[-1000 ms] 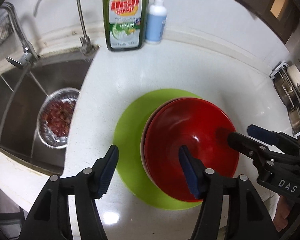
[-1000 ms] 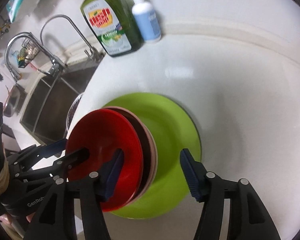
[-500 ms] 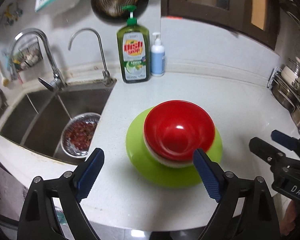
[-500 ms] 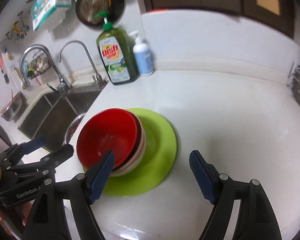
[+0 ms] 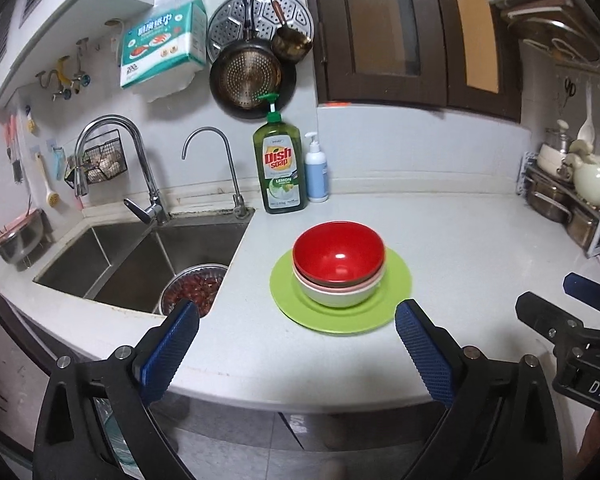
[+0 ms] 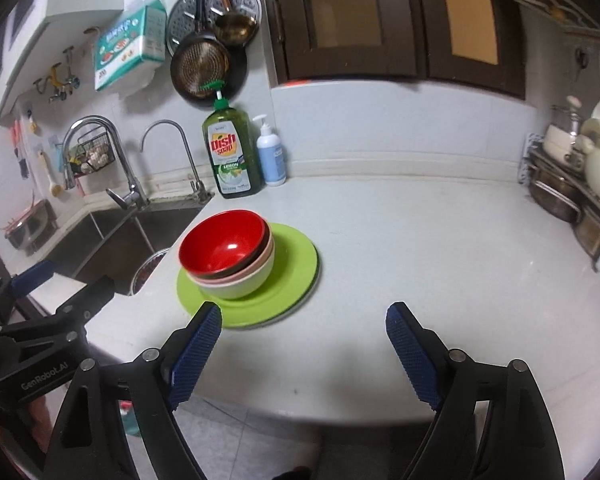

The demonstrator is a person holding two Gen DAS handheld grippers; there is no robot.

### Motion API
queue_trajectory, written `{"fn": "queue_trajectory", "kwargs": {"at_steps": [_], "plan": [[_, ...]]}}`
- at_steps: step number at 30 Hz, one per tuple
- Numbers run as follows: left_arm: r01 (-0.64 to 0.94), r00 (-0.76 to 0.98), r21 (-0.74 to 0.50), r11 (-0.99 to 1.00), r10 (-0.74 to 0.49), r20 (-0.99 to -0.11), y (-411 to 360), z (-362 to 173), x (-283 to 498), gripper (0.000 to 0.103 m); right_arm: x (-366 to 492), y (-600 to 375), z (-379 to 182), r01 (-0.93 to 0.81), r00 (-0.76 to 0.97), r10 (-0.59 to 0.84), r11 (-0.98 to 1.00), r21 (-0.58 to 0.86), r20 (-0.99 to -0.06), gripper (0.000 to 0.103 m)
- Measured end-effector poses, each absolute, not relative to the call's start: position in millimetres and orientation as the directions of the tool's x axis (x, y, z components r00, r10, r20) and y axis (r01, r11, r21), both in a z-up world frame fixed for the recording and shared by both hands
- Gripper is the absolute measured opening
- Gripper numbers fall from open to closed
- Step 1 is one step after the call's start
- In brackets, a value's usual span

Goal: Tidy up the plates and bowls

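Observation:
A red bowl point(image 5: 338, 254) sits nested on top of a stack of bowls, with a pink bowl and a pale green bowl point(image 5: 332, 296) beneath. The stack stands on a lime green plate point(image 5: 396, 284) on the white counter. It also shows in the right wrist view, red bowl point(image 6: 222, 246) on green plate point(image 6: 296, 268). My left gripper point(image 5: 298, 346) is open and empty, back over the counter's front edge. My right gripper point(image 6: 302, 350) is open and empty, also at the front edge, to the right of the stack.
A steel sink point(image 5: 140, 256) with a colander of red beans point(image 5: 194, 288) lies left of the plate. A dish soap bottle point(image 5: 280, 172) and a pump bottle point(image 5: 316, 172) stand at the back wall. A rack of pots point(image 5: 560, 200) fills the right end.
Both grippers have pulled back and up from the bowl stack to the counter's front edge. Both jaws have opened wider. The red bowl stays nested on the stack.

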State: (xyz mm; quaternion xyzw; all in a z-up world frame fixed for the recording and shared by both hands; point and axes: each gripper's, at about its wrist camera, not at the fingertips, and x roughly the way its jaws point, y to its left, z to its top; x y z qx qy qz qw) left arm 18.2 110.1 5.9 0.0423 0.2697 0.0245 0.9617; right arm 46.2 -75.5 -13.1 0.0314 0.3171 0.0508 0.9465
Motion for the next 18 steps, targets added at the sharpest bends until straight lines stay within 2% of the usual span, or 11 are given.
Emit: {"fn": "queue_trajectory", "kwargs": {"at_steps": [15,18], "plan": [[0.006,0.892,0.095,0.995,0.038,-0.45,110,24,-50,0.103,-42,-74,10,-0.055,0.85,0.08,0.996,0.064,-0.52,0.085],[0.022,0.889,0.094,0.995,0.023,-0.458,112,25,-56,0.103,-53,-72,13,-0.04,0.86,0.068,0.997,0.065,-0.505,0.09]]}}
